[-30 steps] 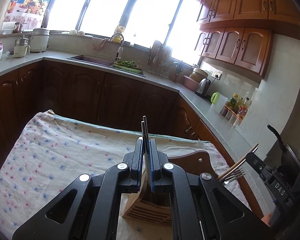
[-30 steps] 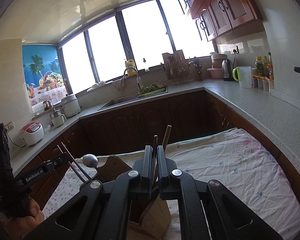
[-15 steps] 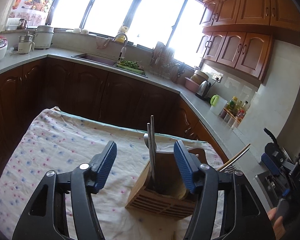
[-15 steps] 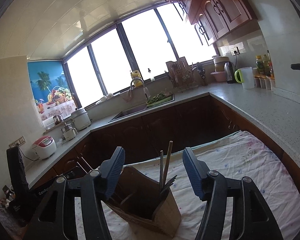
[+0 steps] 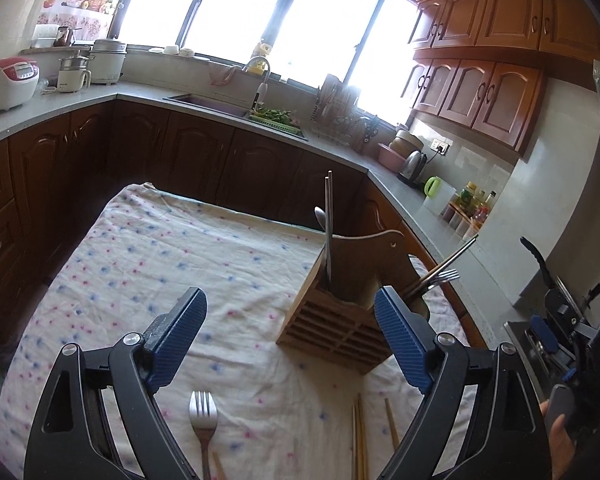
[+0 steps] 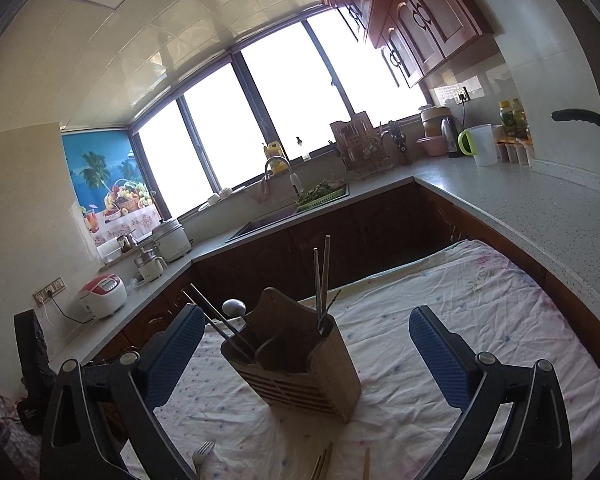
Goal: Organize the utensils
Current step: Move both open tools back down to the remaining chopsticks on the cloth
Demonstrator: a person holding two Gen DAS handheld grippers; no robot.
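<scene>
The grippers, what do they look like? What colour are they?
Each gripper, the left and the right, has two black plastic arms with triangle-shaped holes and round silver screws. The fingers wear ridged blue rubber pads.

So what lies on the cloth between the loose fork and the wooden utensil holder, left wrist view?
Nothing: from the fork up to the wooden utensil holder, the left wrist view shows only bare dotted cloth. The loose chopsticks lie off to the side.
</scene>
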